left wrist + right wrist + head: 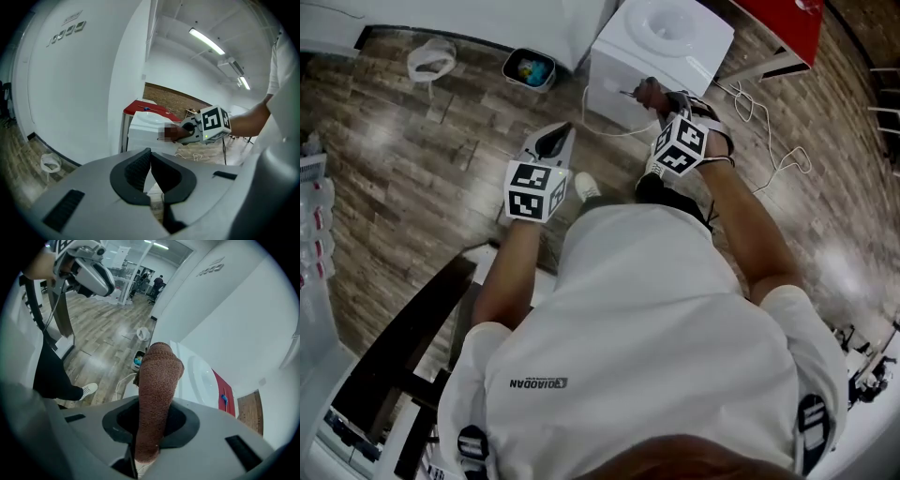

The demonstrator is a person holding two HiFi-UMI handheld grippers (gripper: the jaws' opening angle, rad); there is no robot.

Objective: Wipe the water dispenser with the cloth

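The white water dispenser [661,45] stands on the wood floor at the top middle of the head view. My right gripper [650,95] is shut on a brown knitted cloth [157,390], and the cloth's folded end [645,89] sits at the dispenser's front top edge. In the right gripper view the dispenser's top [201,378] lies just behind the cloth. My left gripper [553,142] hangs to the left of the dispenser, apart from it, with its jaws closed on nothing [150,164]. The left gripper view shows the dispenser [143,131] and the right gripper [208,125] beyond its jaws.
A small bin [530,67] with coloured contents and a white bag [431,58] lie left of the dispenser by the white wall. A red table [783,23] stands behind it. A white cable [773,141] trails on the floor to the right. A dark bench [403,347] is at lower left.
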